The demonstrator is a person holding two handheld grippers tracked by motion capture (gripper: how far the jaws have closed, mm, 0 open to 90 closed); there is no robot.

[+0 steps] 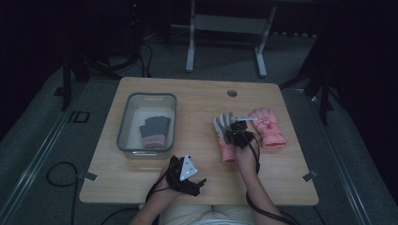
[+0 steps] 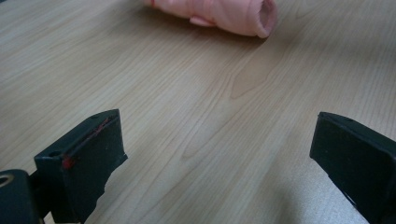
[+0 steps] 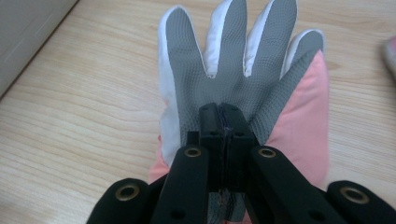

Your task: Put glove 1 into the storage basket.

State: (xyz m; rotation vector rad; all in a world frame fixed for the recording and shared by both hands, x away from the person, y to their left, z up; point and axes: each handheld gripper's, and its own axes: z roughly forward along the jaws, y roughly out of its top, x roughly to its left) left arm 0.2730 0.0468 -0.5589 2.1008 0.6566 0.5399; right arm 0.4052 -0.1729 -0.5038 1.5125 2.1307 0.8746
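Right gripper [image 3: 223, 122] fingers clenched, pinching the pink-and-grey knitted glove [image 3: 243, 70] palm, toward the wooden table's [image 1: 197, 101] right edge, likely to lift it. Left gripper [image 2: 219, 154] fingers released, waiting near the front edge.

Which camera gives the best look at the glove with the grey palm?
The right gripper view: the grey-palmed glove lies close and palm up, pinched by the right gripper. The high view shows it small and dim; the left gripper view shows its pink cuff.
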